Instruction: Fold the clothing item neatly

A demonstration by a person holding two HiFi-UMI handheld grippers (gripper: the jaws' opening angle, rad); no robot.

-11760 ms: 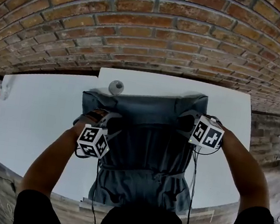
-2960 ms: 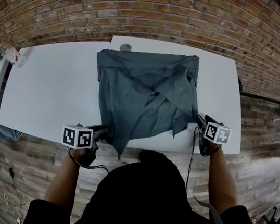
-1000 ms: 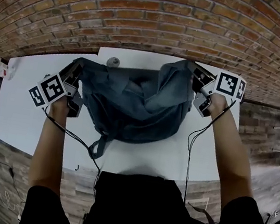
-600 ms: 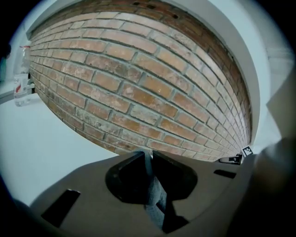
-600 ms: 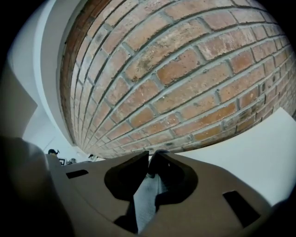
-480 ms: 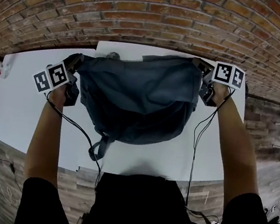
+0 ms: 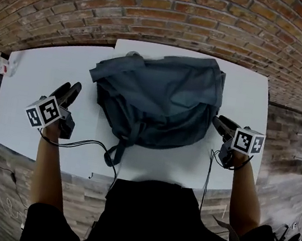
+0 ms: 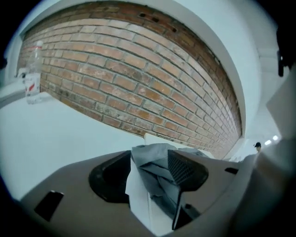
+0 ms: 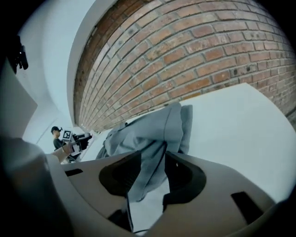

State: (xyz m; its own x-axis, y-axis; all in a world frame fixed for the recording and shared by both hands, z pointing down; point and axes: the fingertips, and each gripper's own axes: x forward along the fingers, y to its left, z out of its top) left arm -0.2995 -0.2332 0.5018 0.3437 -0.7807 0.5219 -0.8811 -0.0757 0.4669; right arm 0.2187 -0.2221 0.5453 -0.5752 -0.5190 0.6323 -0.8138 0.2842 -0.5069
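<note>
A grey-blue garment (image 7: 160, 99) lies folded over in a loose heap on the white table (image 7: 39, 71), with its tie (image 7: 116, 154) trailing toward the front edge. My left gripper (image 7: 67, 94) hovers well left of the cloth, its jaws open after just opening, and nothing is between them. In the left gripper view the garment (image 8: 155, 157) lies beyond the left gripper (image 8: 152, 173). My right gripper (image 7: 220, 122) sits just off the cloth's right edge, jaws also freshly opened and empty. The right gripper view shows the garment (image 9: 148, 132) ahead of the right gripper (image 9: 152, 173).
A brick wall (image 7: 168, 12) runs behind the table. A water bottle (image 8: 32, 76) stands at the far left. A small round grey object (image 7: 132, 55) peeks out behind the garment. Cables hang from both grippers over the front edge (image 7: 147, 182).
Both grippers have let go of the garment's far corners, opened, and drawn back toward me and outward. The cloth has dropped onto the table, folded over itself.
</note>
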